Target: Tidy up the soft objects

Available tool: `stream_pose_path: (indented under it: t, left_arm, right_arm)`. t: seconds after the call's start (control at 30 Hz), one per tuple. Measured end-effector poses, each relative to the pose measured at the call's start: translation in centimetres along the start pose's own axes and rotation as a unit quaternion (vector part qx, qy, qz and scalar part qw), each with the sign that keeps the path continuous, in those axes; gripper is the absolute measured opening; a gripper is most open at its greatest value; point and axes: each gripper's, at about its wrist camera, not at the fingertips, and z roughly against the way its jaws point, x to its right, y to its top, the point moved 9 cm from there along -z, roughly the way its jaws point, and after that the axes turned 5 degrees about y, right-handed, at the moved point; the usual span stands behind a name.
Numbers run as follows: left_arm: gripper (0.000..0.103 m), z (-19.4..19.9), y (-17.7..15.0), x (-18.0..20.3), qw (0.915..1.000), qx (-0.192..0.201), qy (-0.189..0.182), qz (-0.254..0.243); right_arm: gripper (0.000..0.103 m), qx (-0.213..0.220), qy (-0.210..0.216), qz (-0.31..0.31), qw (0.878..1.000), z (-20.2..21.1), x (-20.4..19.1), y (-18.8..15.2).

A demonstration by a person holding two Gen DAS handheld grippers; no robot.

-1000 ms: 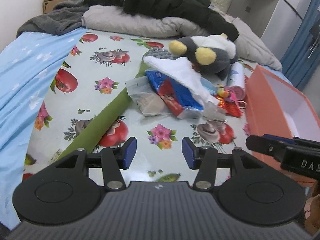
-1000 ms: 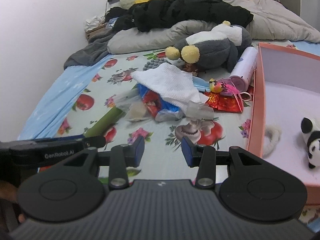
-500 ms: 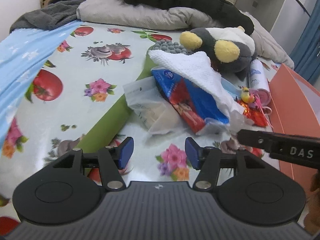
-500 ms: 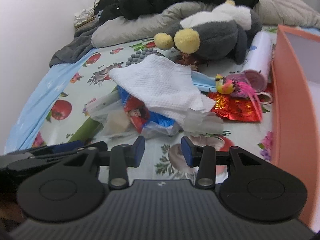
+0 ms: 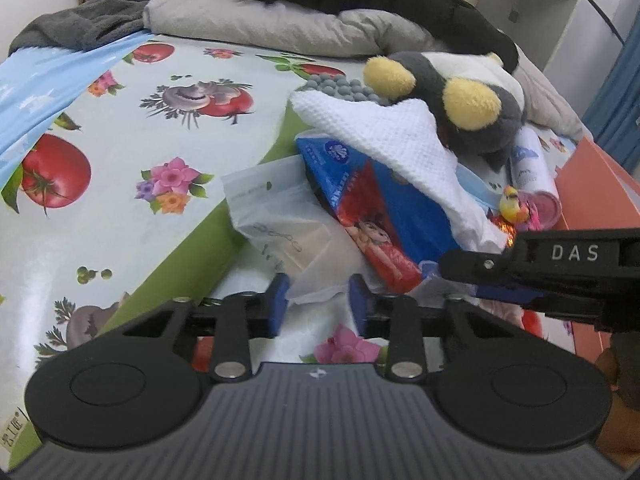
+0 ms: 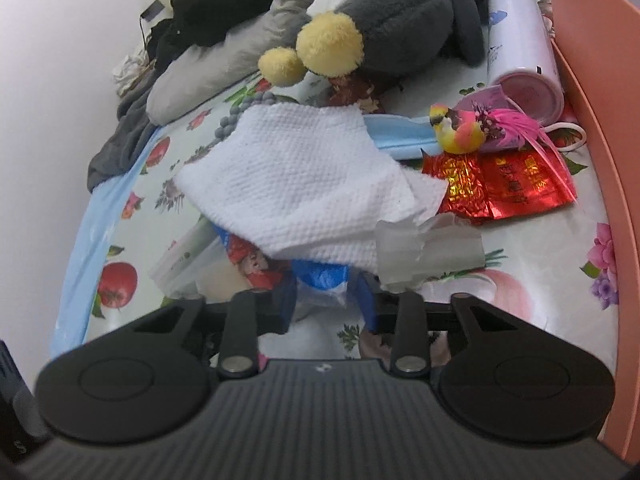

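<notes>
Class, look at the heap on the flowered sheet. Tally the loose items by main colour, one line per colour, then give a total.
White: 2, paper towel, bottle
Clear: 1, plastic bag
Blue: 2, tissue pack, face mask
Red: 1, foil packet
Grey: 2, plush toy, bead string
Yellow and pink: 1, toy bird
Total: 9

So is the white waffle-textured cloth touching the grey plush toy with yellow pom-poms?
Touching. In the left wrist view the white cloth has its upper corner tucked against the grey plush toy, no gap visible.
</notes>
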Motion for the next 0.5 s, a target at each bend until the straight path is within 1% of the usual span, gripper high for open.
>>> stream_pose_path:
  t: [0.03,0.07,0.1,0.17,0.2,0.33,0.5]
  left_arm:
    - [0.026,0.0,0.1,-0.1,1.0,0.001,0.001,0.005]
    - [0.021,-0.1,0.2,-0.2,0.9999,0.004,0.001,0.012]
    - [0.011,-0.1,0.2,-0.2,0.9999,0.004,0.0,0.014]
    - [0.01,0.0,0.1,0.0,1.0,0.005,-0.001,0.007]
    - [0.009,0.1,0.1,0.1,1.0,0.007,-0.003,0.006]
    - [0.005,1.0,-0.2,0.1,0.9999,0.001,-0.004,0.009]
    - [0.003,3.7,-1.0,0.1,0.9997,0.006,-0.013,0.022]
  right_arm:
    - [0.025,0.002,0.0,0.001,1.0,0.0,0.0,0.1]
    - [0.021,0.003,-0.002,0.004,1.0,0.1,0.0,0.2]
    - [0.014,0.003,-0.007,0.009,1.0,0.1,0.0,0.3]
    - [0.012,0.002,-0.007,0.015,1.0,0.4,-0.2,0.4]
    - [0.004,0.003,-0.007,0.017,1.0,0.6,-0.4,0.5]
    - [0.004,0.004,-0.003,0.029,1.0,2.0,-1.1,0.2]
    - [0.004,0.003,-0.002,0.042,0.999,4.2,-2.0,-0.8]
